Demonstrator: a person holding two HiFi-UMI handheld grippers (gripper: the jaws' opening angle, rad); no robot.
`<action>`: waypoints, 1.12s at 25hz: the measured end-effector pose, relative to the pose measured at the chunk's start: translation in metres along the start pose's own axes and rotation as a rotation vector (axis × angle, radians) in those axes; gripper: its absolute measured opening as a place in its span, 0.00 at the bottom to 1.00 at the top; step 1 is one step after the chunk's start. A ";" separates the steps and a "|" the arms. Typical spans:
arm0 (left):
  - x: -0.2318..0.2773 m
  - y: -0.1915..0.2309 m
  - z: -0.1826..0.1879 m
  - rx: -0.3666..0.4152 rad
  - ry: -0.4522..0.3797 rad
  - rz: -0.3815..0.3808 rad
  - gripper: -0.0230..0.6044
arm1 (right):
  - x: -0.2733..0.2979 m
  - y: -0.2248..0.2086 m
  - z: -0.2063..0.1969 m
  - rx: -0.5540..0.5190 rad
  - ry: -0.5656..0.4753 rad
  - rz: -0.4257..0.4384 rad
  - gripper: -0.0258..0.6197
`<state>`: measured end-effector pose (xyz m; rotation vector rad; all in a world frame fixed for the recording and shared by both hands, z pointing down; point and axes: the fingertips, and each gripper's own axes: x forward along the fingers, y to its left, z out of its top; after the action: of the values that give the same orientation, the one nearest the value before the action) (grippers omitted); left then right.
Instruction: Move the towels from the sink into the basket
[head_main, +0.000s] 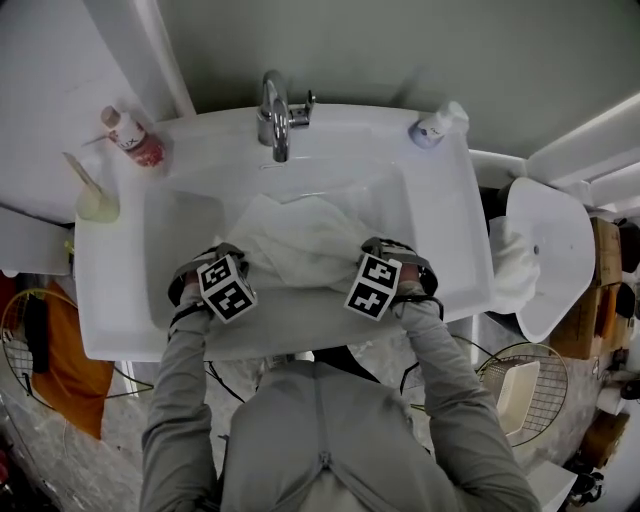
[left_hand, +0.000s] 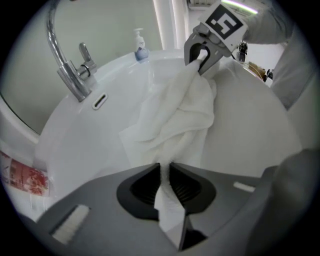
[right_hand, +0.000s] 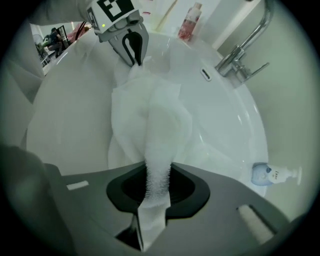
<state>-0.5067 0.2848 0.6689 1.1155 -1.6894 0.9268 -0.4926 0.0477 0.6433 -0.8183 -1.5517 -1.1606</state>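
Observation:
A white towel (head_main: 305, 245) lies crumpled in the white sink (head_main: 440, 240). My left gripper (head_main: 240, 268) holds its left end and my right gripper (head_main: 362, 262) its right end, so the cloth spans between them. In the left gripper view the towel (left_hand: 175, 120) runs from my left gripper (left_hand: 165, 187), pinched tight between the jaws, up to the right gripper (left_hand: 202, 62). In the right gripper view the towel (right_hand: 150, 125) is clamped in my right gripper (right_hand: 157, 192), and the left gripper (right_hand: 134, 59) grips the far end. A wire basket (head_main: 530, 385) stands on the floor at the right.
A chrome faucet (head_main: 276, 118) rises at the sink's back. A pink bottle (head_main: 132, 138) and a cup (head_main: 97, 200) stand at the back left, a soap dispenser (head_main: 437, 127) at the back right. A white toilet (head_main: 550, 250) stands to the right, another wire basket (head_main: 30, 340) at the left.

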 end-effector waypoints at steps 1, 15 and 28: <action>-0.007 0.002 0.002 -0.008 -0.017 0.016 0.22 | -0.008 -0.003 0.002 0.017 -0.020 -0.022 0.15; -0.142 0.020 0.032 -0.106 -0.329 0.280 0.22 | -0.157 -0.020 0.023 0.324 -0.386 -0.337 0.15; -0.237 -0.003 0.056 -0.017 -0.553 0.378 0.22 | -0.282 0.029 0.006 0.470 -0.512 -0.641 0.15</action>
<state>-0.4700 0.3005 0.4284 1.1269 -2.4169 0.8739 -0.3895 0.0749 0.3806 -0.3023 -2.5145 -0.9763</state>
